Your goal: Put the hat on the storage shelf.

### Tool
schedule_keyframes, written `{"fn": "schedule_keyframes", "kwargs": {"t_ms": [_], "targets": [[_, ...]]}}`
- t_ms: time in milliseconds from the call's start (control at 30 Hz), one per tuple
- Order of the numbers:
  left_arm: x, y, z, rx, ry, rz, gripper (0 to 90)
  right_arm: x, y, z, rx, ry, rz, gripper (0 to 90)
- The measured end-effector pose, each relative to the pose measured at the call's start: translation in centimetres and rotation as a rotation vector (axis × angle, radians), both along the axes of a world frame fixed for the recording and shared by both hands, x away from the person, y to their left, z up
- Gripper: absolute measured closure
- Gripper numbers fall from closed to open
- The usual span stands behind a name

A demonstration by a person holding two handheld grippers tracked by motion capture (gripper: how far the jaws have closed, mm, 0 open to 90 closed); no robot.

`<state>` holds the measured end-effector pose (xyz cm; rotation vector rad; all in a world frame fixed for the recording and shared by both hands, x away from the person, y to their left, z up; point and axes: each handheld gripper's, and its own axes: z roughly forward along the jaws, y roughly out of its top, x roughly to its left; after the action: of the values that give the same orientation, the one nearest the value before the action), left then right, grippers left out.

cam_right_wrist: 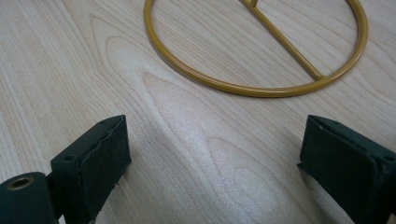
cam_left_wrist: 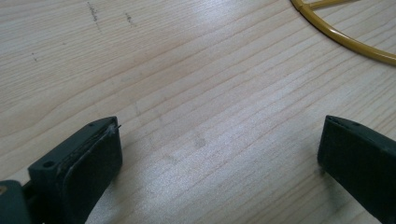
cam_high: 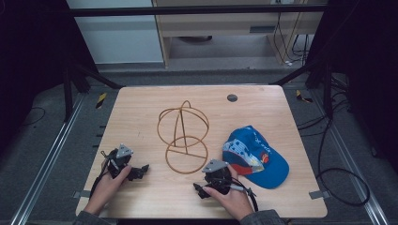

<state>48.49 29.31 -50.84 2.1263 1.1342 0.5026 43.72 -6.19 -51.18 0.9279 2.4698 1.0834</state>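
A: Table [cam_high: 141, 108], light wood, three things on it. Wire stand [cam_high: 184, 136] mid-table: flat ring base, upright rod, hoops on top. Standing upright.

B: Cap?

A: Cap [cam_high: 256, 157], blue with a red and white patch, lies right of the stand, apart from it. Brim points toward the person's side.

B: Left gripper?

A: Left gripper [cam_high: 136, 172] sits low over the front-left of the table, held in the left hand [cam_high: 110, 183]. Jaws wide apart, nothing between them. In its own view, left gripper [cam_left_wrist: 217, 154] has bare wood in the gap, and a bit of the stand's ring [cam_left_wrist: 345, 39] curves at top right, well ahead of the jaws.

B: Right one?

A: Right gripper [cam_high: 201, 190] front-centre, right hand [cam_high: 232, 199] on it, just below the stand's base ring and left of the cap. Jaws also spread wide, gripping nothing. Its own view, right gripper [cam_right_wrist: 215, 158]: bare wood between the pads, stand's base ring [cam_right_wrist: 254, 88] with its crossbar near ahead, not touching either jaw.

B: Either touching the stand or cap?

A: No. Both apart from the stand; the right is nearer to it. Cable [cam_high: 251, 194] trails from the right gripper toward the table's front edge.
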Motion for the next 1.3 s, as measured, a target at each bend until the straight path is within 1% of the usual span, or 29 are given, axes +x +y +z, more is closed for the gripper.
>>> {"fn": "schedule_keyframes", "kwargs": {"t_ms": [167, 233, 267, 300, 333, 367, 433, 467, 500, 600, 667, 733, 833, 900, 933, 1000, 1067, 1100, 1133, 1167, 1200, 1233, 1300], "targets": [[0.0, 0.0, 0.0, -0.002, 0.0, 0.003, 0.0, 0.0, 0.0, 0.0, -0.001, 0.0, -0.006, 9.1], [0.0, 0.0, 0.0, -0.002, -0.001, 0.003, 0.0, 0.0, 0.1, 0.2, -0.011, 0.004, -0.009, 14.0], [0.0, 0.0, 0.0, -0.002, -0.001, 0.004, 0.0, -0.1, 0.1, 0.4, -0.015, 0.005, -0.015, 14.8], [-0.1, 0.0, 0.0, -0.003, -0.001, 0.004, 0.0, -0.3, 0.1, 0.9, -0.013, 0.001, -0.016, 14.6], [-0.1, 0.0, 0.0, -0.002, -0.001, 0.005, 0.0, -0.4, 0.1, 1.3, -0.007, -0.009, -0.005, 14.6], [-0.1, 0.0, 0.0, -0.003, -0.001, 0.005, 0.0, -0.6, 0.1, 2.1, -0.006, -0.021, 0.008, 13.9], [-0.1, 0.0, 0.0, -0.002, -0.001, 0.005, 0.0, -0.7, 0.0, 3.4, -0.019, -0.032, 0.015, 13.5], [-0.1, 0.0, 0.0, -0.002, -0.001, 0.005, 0.0, -0.7, 0.0, 3.4, -0.019, -0.032, 0.015, 13.5], [-0.1, 0.0, 0.0, 0.0, 0.0, 0.004, 0.0, -0.8, -0.7, 5.6, -0.032, -0.067, 0.023, 12.9], [-0.1, 0.0, 0.0, 0.0, -0.001, 0.004, 0.0, -0.5, -1.9, 7.9, -0.047, -0.098, 0.015, 11.8], [-0.1, 0.0, 0.0, 0.0, 0.0, 0.004, 0.0, 0.0, -3.8, 10.0, -0.069, -0.12, -0.002, 11.3], [-0.1, 0.0, 0.0, 0.0, 0.0, 0.004, 0.0, 0.4, -5.1, 10.9, -0.078, -0.121, -0.019, 10.9], [-0.1, 0.0, 0.0, 0.0, 0.0, 0.004, 0.0, 1.3, -8.1, 12.3, -0.094, -0.122, -0.06, 11.0], [-0.1, 0.0, 0.0, 0.0, 0.0, 0.004, 0.0, 1.6, -9.8, 12.9, -0.102, -0.12, -0.085, 11.5], [-0.1, 0.0, 0.0, 0.0, -0.001, 0.004, 0.0, 1.8, -10.7, 13.1, -0.108, -0.111, -0.099, 11.7], [-0.1, 0.0, 0.0, 0.0, -0.001, 0.004, 0.0, 2.1, -12.1, 13.3, -0.12, -0.101, -0.118, 12.3], [-0.1, 0.0, 0.0, 0.0, 0.0, 0.004, 0.0, 2.5, -13.5, 13.2, -0.147, -0.084, -0.144, 14.5], [-0.1, 0.0, 0.0, 0.0, 0.0, 0.004, 0.0, 2.7, -14.4, 13.1, -0.152, -0.071, -0.15, 16.9], [-0.1, 0.0, 0.0, 0.002, 0.001, 0.004, 0.0, 2.9, -14.8, 13.0, -0.158, -0.064, -0.158, 19.0], [-0.1, 0.0, 0.0, 0.002, 0.001, 0.004, 0.0, 3.1, -15.6, 12.8, -0.171, -0.049, -0.16, 23.5], [-0.1, 0.0, 0.0, 0.002, 0.001, 0.004, 0.0, 3.1, -15.6, 12.8, -0.171, -0.049, -0.16, 23.5], [-0.1, 0.0, 0.0, 0.002, 0.001, 0.004, 0.0, 3.5, -16.5, 12.6, -0.192, -0.031, -0.171, 29.2], [-0.1, 0.0, 0.0, 0.002, 0.001, 0.004, 0.0, 3.9, -17.0, 12.4, -0.191, -0.01, -0.168, 33.8]]}}
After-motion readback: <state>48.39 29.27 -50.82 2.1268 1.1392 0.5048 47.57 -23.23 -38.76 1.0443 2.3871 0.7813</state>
